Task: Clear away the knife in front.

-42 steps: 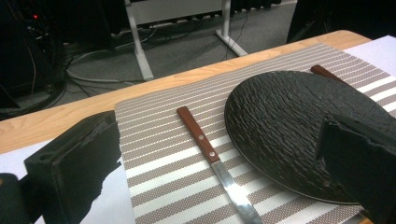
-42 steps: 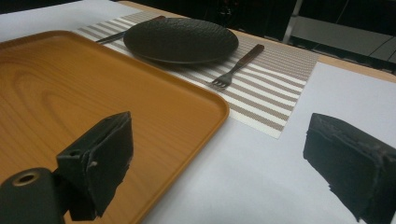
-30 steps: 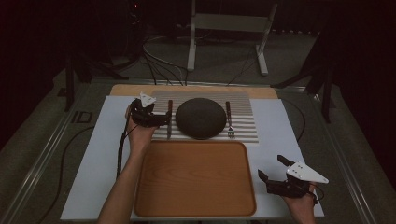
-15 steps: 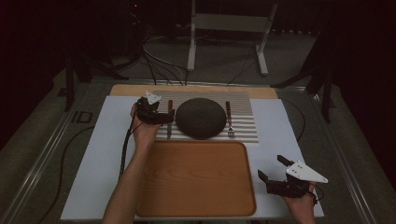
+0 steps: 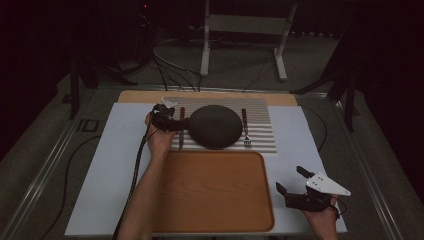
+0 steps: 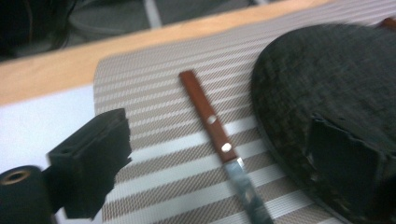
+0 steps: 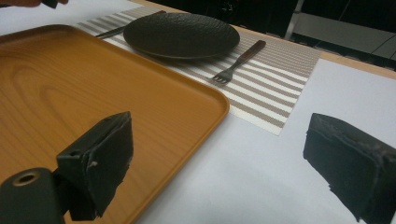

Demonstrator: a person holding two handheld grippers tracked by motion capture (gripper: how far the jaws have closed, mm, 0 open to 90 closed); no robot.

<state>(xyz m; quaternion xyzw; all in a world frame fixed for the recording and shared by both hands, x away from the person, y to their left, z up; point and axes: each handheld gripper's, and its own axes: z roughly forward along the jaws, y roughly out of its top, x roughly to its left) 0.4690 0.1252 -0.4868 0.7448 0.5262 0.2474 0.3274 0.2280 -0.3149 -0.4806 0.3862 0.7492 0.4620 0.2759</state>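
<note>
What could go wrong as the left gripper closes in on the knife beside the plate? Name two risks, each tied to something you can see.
1. The left gripper straddles the knife with one jaw over the dark plate; its jaws have just been closing and might catch the plate rim.
2. The knife lies flat on the striped placemat, so the jaws could slide off its thin handle or drag the mat.

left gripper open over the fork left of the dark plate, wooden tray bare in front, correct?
Not quite: it is a knife, not a fork, as the left gripper view shows between the open jaws of the left gripper. The fork lies right of the dark plate. The wooden tray is bare, as said.
</note>
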